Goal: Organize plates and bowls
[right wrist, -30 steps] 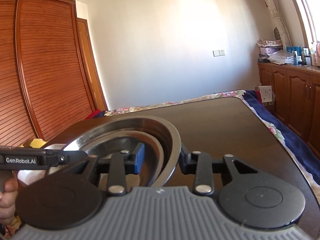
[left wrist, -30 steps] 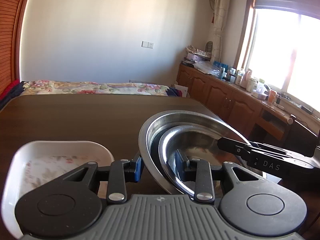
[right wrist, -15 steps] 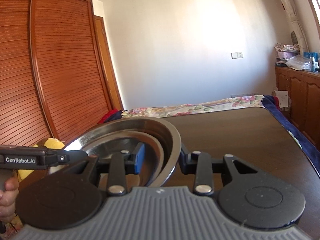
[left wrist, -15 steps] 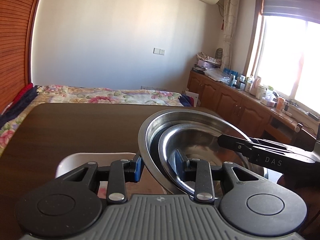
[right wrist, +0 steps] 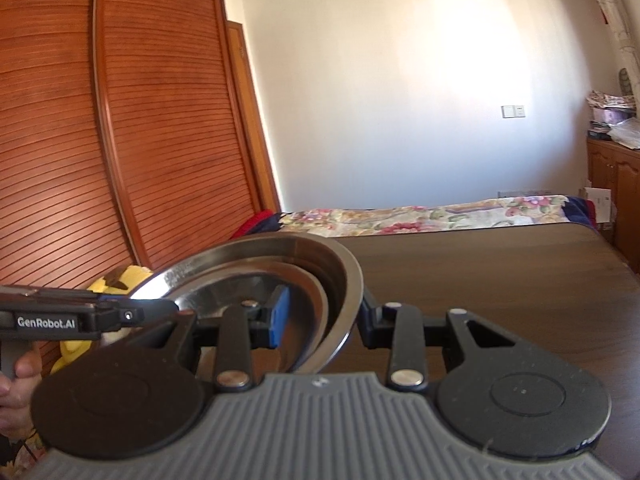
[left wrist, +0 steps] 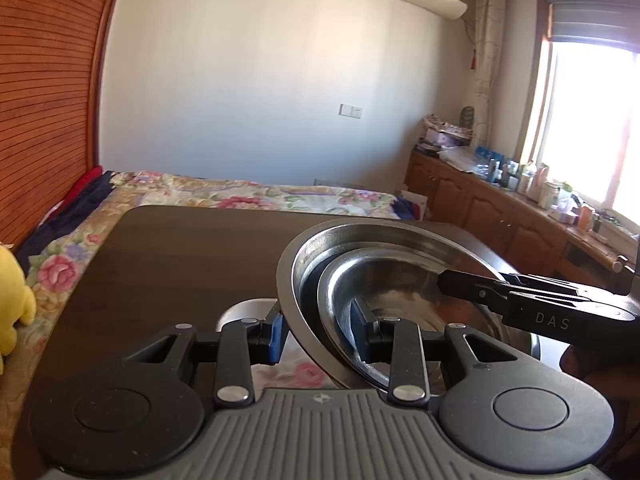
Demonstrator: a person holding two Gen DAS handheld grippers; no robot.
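Observation:
Two steel bowls are nested, a large outer bowl (left wrist: 384, 232) with a smaller one (left wrist: 404, 276) inside it. They hang tilted above the dark table (left wrist: 180, 248). My left gripper (left wrist: 318, 334) is shut on the near rim of the stack. My right gripper (right wrist: 324, 320) is shut on the opposite rim of the outer bowl (right wrist: 344, 280), and one of its fingers (left wrist: 472, 290) reaches over the bowls in the left wrist view. A white dish with a flower pattern (left wrist: 244, 308) lies on the table, mostly hidden under the left gripper and the bowls.
A bed with a flowered cover (left wrist: 248, 196) runs along the table's far edge. A yellow plush toy (right wrist: 128, 276) sits to the left by the slatted wardrobe (right wrist: 120, 140). Wooden cabinets (left wrist: 480, 204) with clutter stand under the window at right. A hand (right wrist: 20, 376) holds the left gripper.
Both grippers have carried the bowl stack leftward across the table and slightly up. The white dish has slipped from the lower left of the left wrist view to beneath the gripper.

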